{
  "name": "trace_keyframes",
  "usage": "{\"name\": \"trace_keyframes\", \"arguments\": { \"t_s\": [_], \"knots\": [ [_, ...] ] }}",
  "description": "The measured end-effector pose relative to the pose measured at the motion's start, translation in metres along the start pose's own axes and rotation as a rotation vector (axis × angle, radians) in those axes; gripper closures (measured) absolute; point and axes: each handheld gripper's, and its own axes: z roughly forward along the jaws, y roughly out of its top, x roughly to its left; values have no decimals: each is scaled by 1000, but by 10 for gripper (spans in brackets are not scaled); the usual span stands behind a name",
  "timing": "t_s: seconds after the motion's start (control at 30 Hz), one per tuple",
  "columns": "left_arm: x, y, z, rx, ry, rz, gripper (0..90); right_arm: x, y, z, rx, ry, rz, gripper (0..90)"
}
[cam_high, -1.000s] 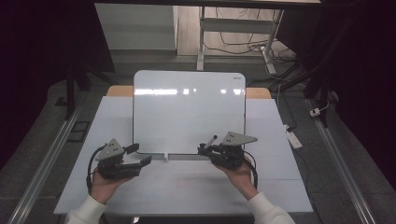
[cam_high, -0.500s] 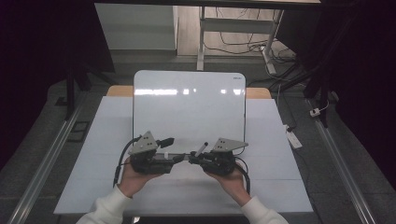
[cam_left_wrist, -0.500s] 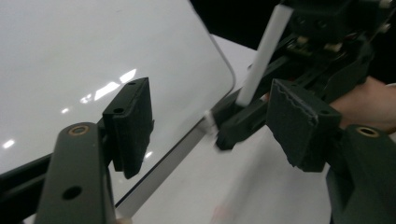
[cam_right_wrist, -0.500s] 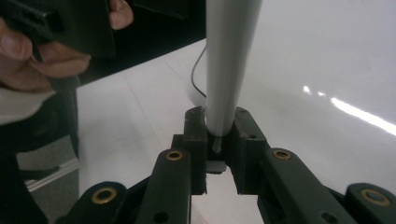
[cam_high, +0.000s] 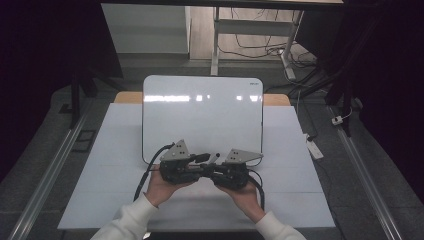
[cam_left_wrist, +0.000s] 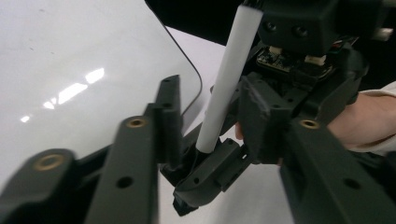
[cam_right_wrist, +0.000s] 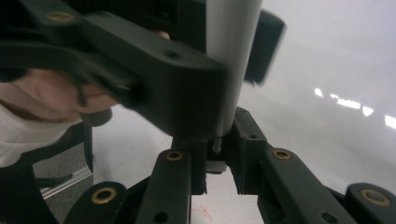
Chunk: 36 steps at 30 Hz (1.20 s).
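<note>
At the near edge of the whiteboard (cam_high: 202, 112), in the high view, the left gripper (cam_high: 204, 159) and right gripper (cam_high: 212, 165) meet tip to tip. In the left gripper view, its jaws have just been closing around a white marker (cam_left_wrist: 228, 77). In the right gripper view, the jaws stay clenched on the marker's (cam_right_wrist: 231, 60) end.

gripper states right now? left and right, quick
Left gripper: jaws have just been closing around the white marker; contact cannot be told.
Right gripper: shut on the marker's end.
</note>
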Motion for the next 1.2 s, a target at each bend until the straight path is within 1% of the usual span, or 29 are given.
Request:
{"name": "trace_keyframes", "arguments": {
  "t_s": [0.07, 0.13, 0.17, 0.2, 0.27, 0.37, 0.4, 0.47, 0.5, 0.53, 0.63, 0.7, 0.77, 0.87, 0.9, 0.97, 1.1, 1.2],
  "knots": [
    [1, 0, 0, 0, -14, 3, 687, 1, 0, 0, -2, 4, 4, 774],
    [1, 0, 0, -1, -16, 8, 752, 2, 0, 0, -8, 3, 12, 773],
    [0, 0, 0, 2, -4, 15, 758, 1, 0, 0, -13, 9, 19, 773],
    [0, 0, 0, 6, 7, 21, 774, 1, 0, 1, -12, 18, 36, 771],
    [1, 0, -1, 10, 29, 30, 800, 1, -1, 2, -15, 29, 44, 765],
    [4, 0, -4, 10, 21, 14, 811, 1, -1, 3, -26, 44, 67, 758],
    [5, 1, -5, 14, 27, 13, 812, 2, -1, 3, -27, 47, 67, 743],
    [7, 1, -9, 19, 59, 17, 812, 3, -1, 5, -26, 47, 61, 640],
    [10, 1, -12, 11, 62, 3, 812, 4, -2, 5, -26, 33, 58, 595],
    [12, 1, -14, 9, 70, -4, 812, 5, -2, 3, -35, 15, 53, 571],
    [20, 0, -24, -2, 112, -28, 812, 4, -2, -3, -48, -7, 53, 536],
    [27, -1, -31, -5, 145, -42, 812, 1, -2, -10, -58, -42, 42, 517],
    [34, -3, -37, -19, 166, -69, 812, -3, -4, -18, -60, -81, 29, 512],
    [44, -5, -46, -29, 200, -95, 812, -11, -9, -32, -46, -145, 0, 499],
    [47, -5, -49, -32, 209, -102, 812, -13, -12, -37, -44, -164, -1, 493],
    [53, -6, -53, -39, 226, -113, 812, -19, -17, -48, -32, -207, -3, 485],
    [62, -5, -63, -51, 262, -129, 812, -26, -29, -73, -8, -294, -34, 476],
    [72, -1, -71, -64, 295, -150, 811, -32, -39, -94, -3, -345, -30, 471]
  ]
}}
